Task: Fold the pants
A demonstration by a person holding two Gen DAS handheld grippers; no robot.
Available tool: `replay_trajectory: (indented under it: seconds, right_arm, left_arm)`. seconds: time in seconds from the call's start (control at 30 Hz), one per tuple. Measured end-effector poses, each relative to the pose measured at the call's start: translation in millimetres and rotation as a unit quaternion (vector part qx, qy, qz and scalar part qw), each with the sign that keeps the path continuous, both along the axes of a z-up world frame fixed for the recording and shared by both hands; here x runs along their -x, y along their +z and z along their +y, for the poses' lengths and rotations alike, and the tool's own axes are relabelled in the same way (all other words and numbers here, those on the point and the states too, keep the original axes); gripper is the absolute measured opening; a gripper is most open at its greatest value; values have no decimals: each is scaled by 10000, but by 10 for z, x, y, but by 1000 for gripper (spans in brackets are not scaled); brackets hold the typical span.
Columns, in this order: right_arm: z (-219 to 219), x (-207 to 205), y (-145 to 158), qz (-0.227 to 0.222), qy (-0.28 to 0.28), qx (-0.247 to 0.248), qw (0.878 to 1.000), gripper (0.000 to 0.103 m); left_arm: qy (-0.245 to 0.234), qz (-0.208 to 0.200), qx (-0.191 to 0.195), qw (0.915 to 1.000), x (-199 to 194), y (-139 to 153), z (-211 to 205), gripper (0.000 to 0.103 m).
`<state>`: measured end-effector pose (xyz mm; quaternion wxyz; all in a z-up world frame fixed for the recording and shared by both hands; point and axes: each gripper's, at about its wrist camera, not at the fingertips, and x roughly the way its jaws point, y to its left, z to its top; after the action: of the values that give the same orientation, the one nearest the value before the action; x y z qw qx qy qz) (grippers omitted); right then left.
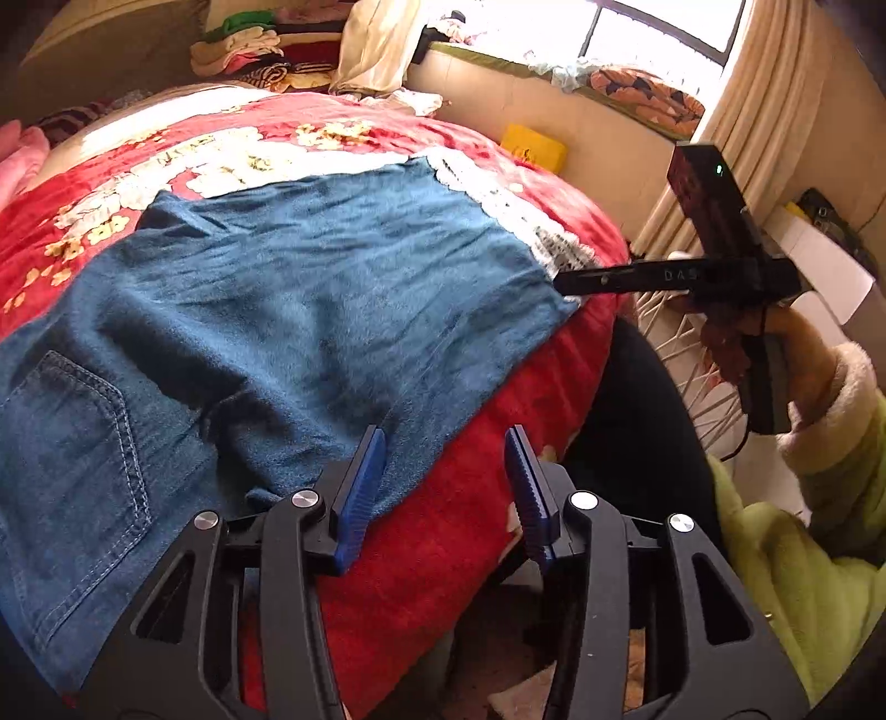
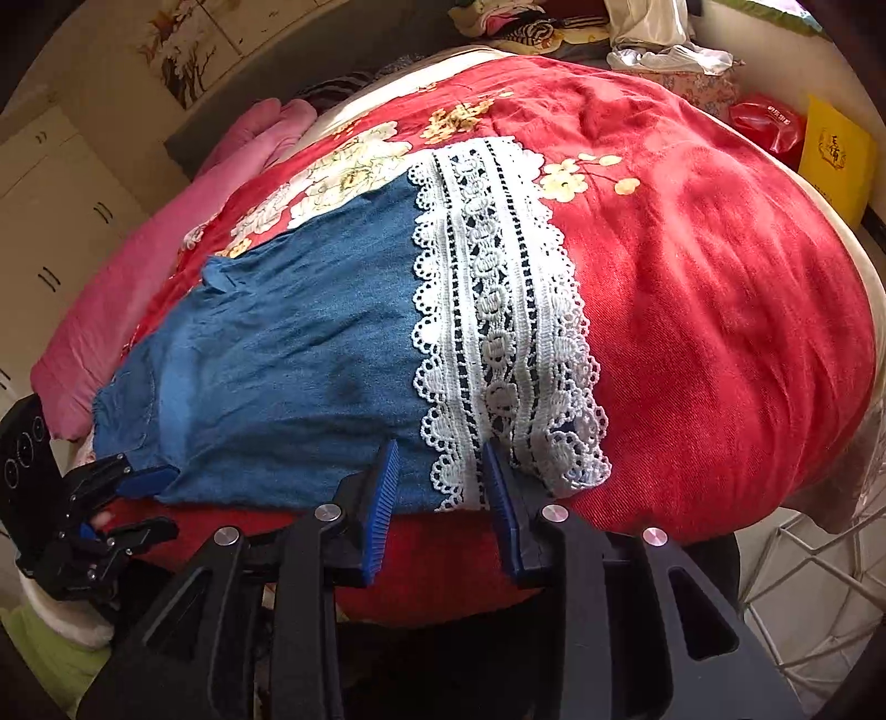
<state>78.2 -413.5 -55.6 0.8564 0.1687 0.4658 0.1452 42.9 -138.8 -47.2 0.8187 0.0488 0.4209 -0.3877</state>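
Observation:
Blue denim pants [image 1: 310, 277] with a white lace hem [image 2: 498, 310] lie flat on a red floral blanket [image 1: 476, 498]; a back pocket [image 1: 72, 443] shows at the left. My left gripper [image 1: 446, 443] is open at the pants' near edge, its left finger over the denim. My right gripper [image 2: 440, 451] is open at the near edge by the lace hem, which lies between its fingers. The right gripper also shows in the left wrist view [image 1: 565, 283], the left one in the right wrist view [image 2: 149, 501].
The blanket [image 2: 720, 310] covers a bed. Piled clothes [image 1: 260, 50] sit at the far end. A yellow box [image 2: 836, 160] and a red bag [image 2: 767, 127] stand at the right. A pink quilt [image 2: 138, 288] lies at the left. A white wire rack [image 2: 819, 565] stands beside the bed.

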Motion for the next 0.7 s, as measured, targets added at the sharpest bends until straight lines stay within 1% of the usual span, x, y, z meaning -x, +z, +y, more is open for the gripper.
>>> replay_trajectory:
  seconds: [0.07,0.13,0.2,0.27,0.33,0.4,0.47,0.6,0.63,0.67,0.7]
  right_arm:
    - [-103,35,170,-290,-26,-224,9993,37]
    - [-218,-5,362,-623,-83,-295,9976,51]
    - [-310,-161,490,-801,-170,-175,9965,55]
    - [-379,-394,560,-916,-116,-117,9957,56]
    - [-415,-685,556,-846,52,-168,9963,63]
    - [-431,-977,524,-762,125,-114,9969,65]
    - [-404,-1224,450,-665,400,-138,9969,66]
    - [-327,-1604,173,-290,690,-59,9972,66]
    - [-303,-1677,90,-167,758,-64,9970,67]
    - [-291,-1735,12,-60,799,-135,9967,68]
    - [-292,-1757,-27,-44,749,-212,9970,63]
  left_arm:
    - [67,-181,138,9997,-50,175,57,51]
    - [252,-405,33,9989,-193,334,102,58]
    - [565,-487,-274,9968,-466,420,129,59]
    - [803,-456,-408,9949,-770,452,166,59]
    - [1037,-332,-549,9925,-1114,419,210,60]
    - [1211,-210,-740,9897,-1435,331,239,60]
    - [1252,-41,-822,9887,-1654,233,273,60]
    - [1277,140,-985,9868,-1879,25,274,61]
    - [1264,227,-923,9874,-1922,-35,270,61]
    - [1252,353,-780,9884,-1961,-82,275,60]
    - [1266,468,-666,9886,-1993,-116,273,60]
